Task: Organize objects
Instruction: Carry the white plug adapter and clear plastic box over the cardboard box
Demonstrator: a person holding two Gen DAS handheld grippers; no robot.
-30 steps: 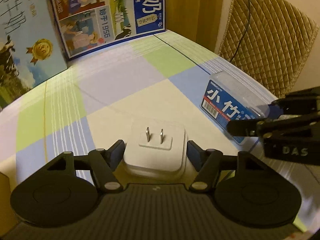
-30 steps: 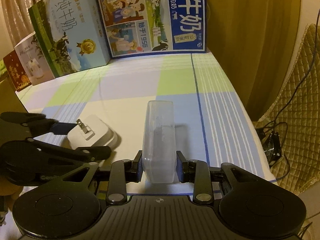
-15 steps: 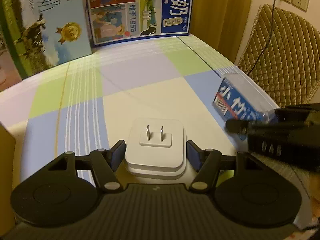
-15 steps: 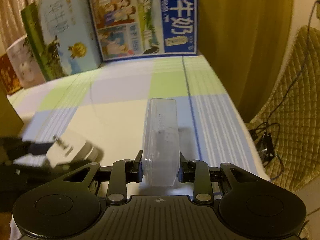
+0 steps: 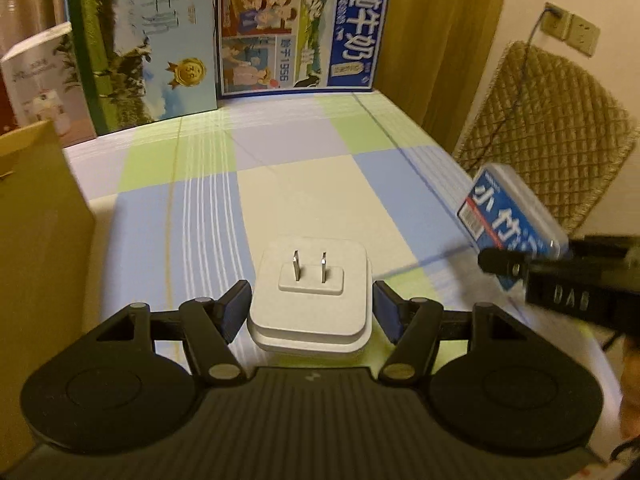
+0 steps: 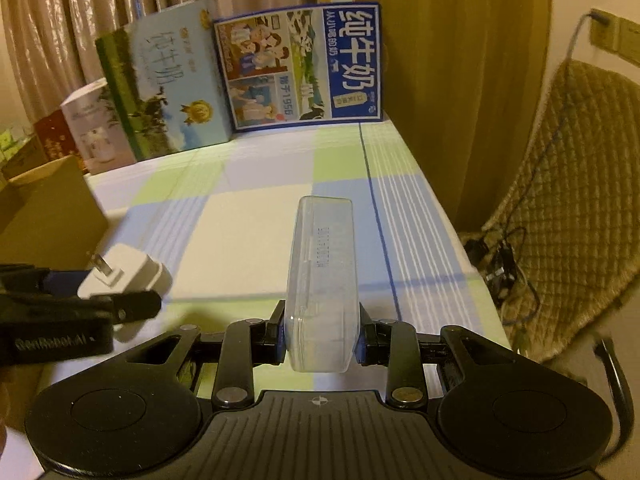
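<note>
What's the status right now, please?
Left gripper shut on white charger. Right gripper shut on clear plastic case. Both lifted above checked tablecloth; cardboard box at left.

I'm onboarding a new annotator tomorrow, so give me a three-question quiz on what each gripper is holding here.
1. True or false: the left gripper holds the white plug adapter with its prongs pointing away from the camera.
2. What does the right gripper hold? A) a milk carton B) a clear plastic box C) nothing
3. Fill in: the cardboard box stands on the ____ side of the checked tablecloth in both views.

Key: 1 true; 2 B; 3 left.
</note>
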